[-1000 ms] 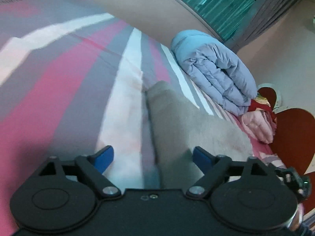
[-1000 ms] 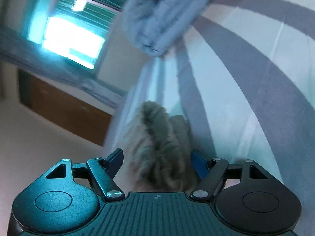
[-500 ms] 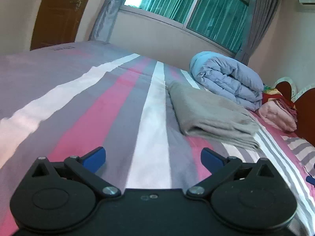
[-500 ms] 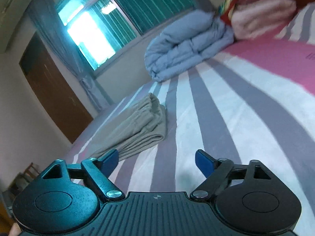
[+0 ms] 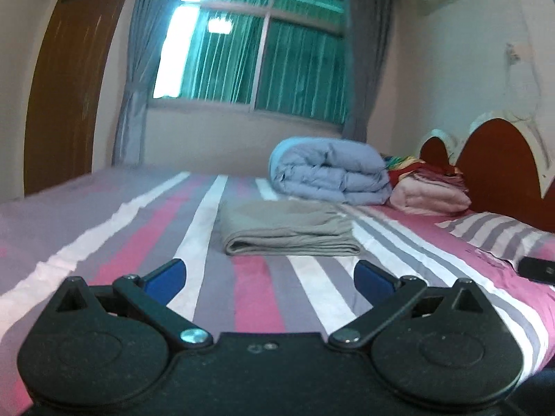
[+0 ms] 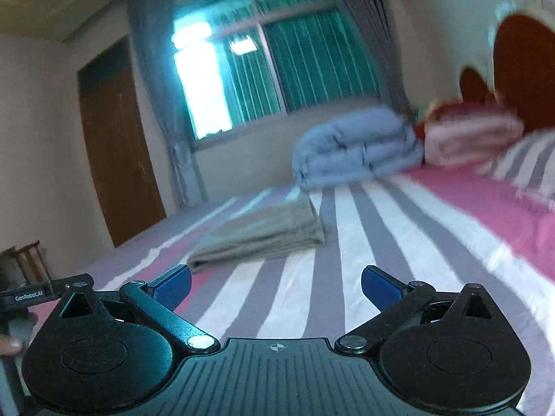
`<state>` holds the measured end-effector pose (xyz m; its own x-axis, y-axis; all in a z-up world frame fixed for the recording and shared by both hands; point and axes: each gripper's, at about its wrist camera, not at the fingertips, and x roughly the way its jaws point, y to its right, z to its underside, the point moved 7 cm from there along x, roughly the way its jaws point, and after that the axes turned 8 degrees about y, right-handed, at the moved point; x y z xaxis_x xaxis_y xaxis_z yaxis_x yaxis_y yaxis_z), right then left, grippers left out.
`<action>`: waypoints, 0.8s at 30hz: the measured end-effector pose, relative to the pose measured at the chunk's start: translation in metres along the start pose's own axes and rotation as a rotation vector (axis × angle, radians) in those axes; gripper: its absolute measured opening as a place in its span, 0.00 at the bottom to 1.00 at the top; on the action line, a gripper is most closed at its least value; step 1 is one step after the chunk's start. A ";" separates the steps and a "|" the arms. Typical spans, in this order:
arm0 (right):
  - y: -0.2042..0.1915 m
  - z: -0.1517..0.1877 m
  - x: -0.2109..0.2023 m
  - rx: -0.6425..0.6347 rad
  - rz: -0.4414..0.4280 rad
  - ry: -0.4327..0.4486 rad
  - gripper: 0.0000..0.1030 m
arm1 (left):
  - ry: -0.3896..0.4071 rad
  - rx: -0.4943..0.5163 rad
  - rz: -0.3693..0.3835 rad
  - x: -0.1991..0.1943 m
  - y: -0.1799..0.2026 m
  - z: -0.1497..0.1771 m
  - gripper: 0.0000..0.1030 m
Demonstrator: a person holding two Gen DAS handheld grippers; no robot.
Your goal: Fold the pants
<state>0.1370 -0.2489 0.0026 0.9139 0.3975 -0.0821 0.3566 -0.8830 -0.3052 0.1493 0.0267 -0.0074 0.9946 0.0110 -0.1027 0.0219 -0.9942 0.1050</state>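
Note:
The grey-beige pants [image 5: 288,232] lie folded in a flat rectangle on the striped bed [image 5: 249,294], ahead of both grippers. They also show in the right wrist view [image 6: 263,235], left of centre. My left gripper [image 5: 270,275] is open and empty, well back from the pants, above the sheet. My right gripper [image 6: 275,282] is open and empty too, back from the pants and to their right. Part of the left gripper's handle [image 6: 31,294] shows at the left edge of the right wrist view.
A rolled blue duvet [image 5: 329,176] lies behind the pants. Folded pink bedding [image 5: 430,196] and a dark red headboard [image 5: 499,170] are at the right. A striped pillow [image 5: 496,235] and a dark flat object [image 5: 537,270] lie at right. Window, curtains and a brown door [image 5: 69,104] stand behind.
Both grippers have let go of the pants and pulled back and up from them. The pants, close between the fingers a second ago, now lie folded farther away.

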 end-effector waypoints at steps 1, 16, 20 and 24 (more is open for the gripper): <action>-0.003 0.002 -0.002 -0.013 0.009 -0.005 1.00 | 0.003 0.000 -0.003 -0.007 0.004 0.003 0.94; -0.059 0.018 -0.036 -0.189 -0.026 0.039 1.00 | 0.053 0.053 0.017 -0.064 0.035 0.004 0.94; -0.058 0.018 -0.038 -0.196 -0.027 0.046 1.00 | 0.016 0.055 -0.007 -0.059 0.031 0.010 0.94; -0.055 0.022 -0.032 -0.198 -0.022 0.015 1.00 | 0.035 0.053 0.000 -0.061 0.032 0.010 0.94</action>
<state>0.0838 -0.2072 0.0013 0.9080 0.4143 -0.0627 0.4058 -0.9068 -0.1145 0.0885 -0.0068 -0.0072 0.9976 0.0134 -0.0678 0.0170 -0.9985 0.0523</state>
